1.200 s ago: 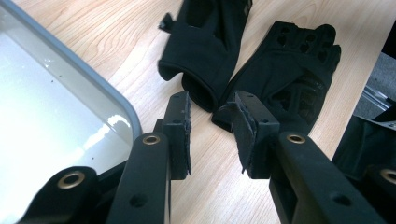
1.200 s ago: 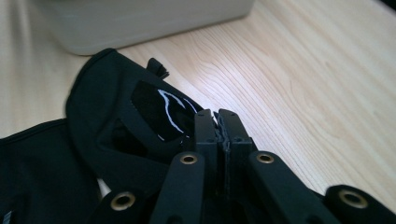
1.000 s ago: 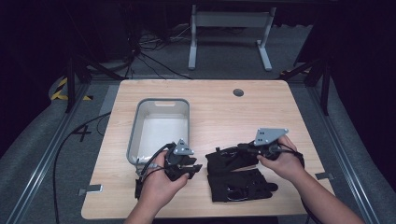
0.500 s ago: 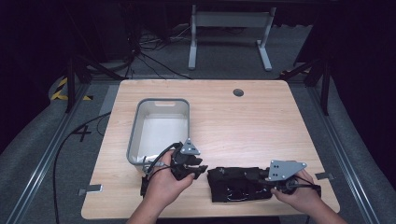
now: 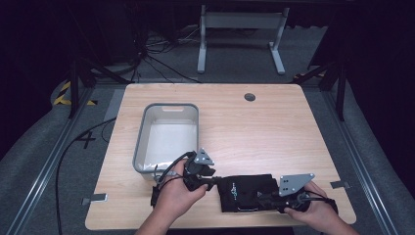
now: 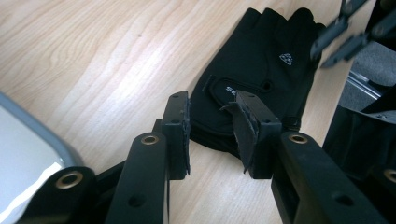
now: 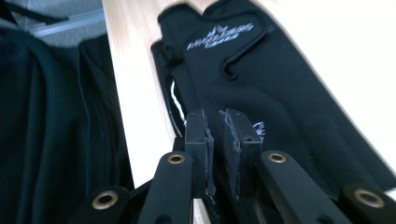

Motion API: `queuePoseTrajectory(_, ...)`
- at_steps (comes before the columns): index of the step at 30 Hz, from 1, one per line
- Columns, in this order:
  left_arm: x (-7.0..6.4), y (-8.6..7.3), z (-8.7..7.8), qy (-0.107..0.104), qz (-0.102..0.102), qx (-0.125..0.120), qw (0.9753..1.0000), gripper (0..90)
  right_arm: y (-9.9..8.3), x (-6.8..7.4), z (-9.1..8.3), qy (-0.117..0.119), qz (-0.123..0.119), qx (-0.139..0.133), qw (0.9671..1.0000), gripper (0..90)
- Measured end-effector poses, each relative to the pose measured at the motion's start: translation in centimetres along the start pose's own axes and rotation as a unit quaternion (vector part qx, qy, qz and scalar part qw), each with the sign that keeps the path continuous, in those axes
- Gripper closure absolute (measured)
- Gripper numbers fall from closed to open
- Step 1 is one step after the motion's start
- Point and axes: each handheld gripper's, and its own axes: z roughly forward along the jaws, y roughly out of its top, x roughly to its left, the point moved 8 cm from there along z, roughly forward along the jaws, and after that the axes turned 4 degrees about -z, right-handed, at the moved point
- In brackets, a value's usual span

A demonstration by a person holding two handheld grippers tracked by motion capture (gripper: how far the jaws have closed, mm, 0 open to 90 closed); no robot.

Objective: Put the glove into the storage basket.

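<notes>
A black fingerless glove [image 5: 247, 193] lies flat near the table's front edge, between my two grippers. My left gripper [image 5: 214, 183] stands open at the glove's left end. In the left gripper view its jaws [image 6: 212, 126] frame the glove [image 6: 261, 60], wide apart with nothing between them. My right gripper [image 5: 272, 198] is at the glove's right end. In the right gripper view its jaws [image 7: 219, 135] are pressed almost together on the near edge of the glove [image 7: 261, 79]. A second dark layer shows under the glove's edge.
A grey plastic bin [image 5: 142, 132] stands behind my left hand, and its corner [image 6: 28, 140] lies close to the left jaw. The wooden table [image 5: 274, 127] stretches away behind the glove. The front edge is just under both hands. The other gripper's jaws [image 6: 345, 32] show beyond the glove.
My right gripper has come down toward the front edge, drawing the glove with it and flattening the heap. My left gripper has shifted slightly right, toward the glove.
</notes>
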Motion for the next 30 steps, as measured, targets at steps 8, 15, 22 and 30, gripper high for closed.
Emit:
queuePoseTrajectory(8,-2.1,-0.6,1.4,-0.03,0.012,0.02,0.9993,65.2,-0.7,-3.3,-3.5,-0.047,0.053,-0.029,0.9971,74.7)
queuePoseTrajectory(15,-2.5,-2.9,2.6,-0.034,0.011,0.054,0.9979,60.8,-3.8,-4.6,-5.2,-0.077,0.1,-0.012,0.9919,67.9)
queuePoseTrajectory(22,-3.4,-4.1,3.9,-0.052,0.01,0.083,0.9951,48.8,-6.3,-4.9,-4.8,-0.08,0.121,0.016,0.9894,59.4)
queuePoseTrajectory(30,-3.8,-4.5,5.7,-0.053,0.013,0.107,0.9928,51.6,-6.8,-5.2,-3.4,-0.056,0.113,0.031,0.9916,78.8)
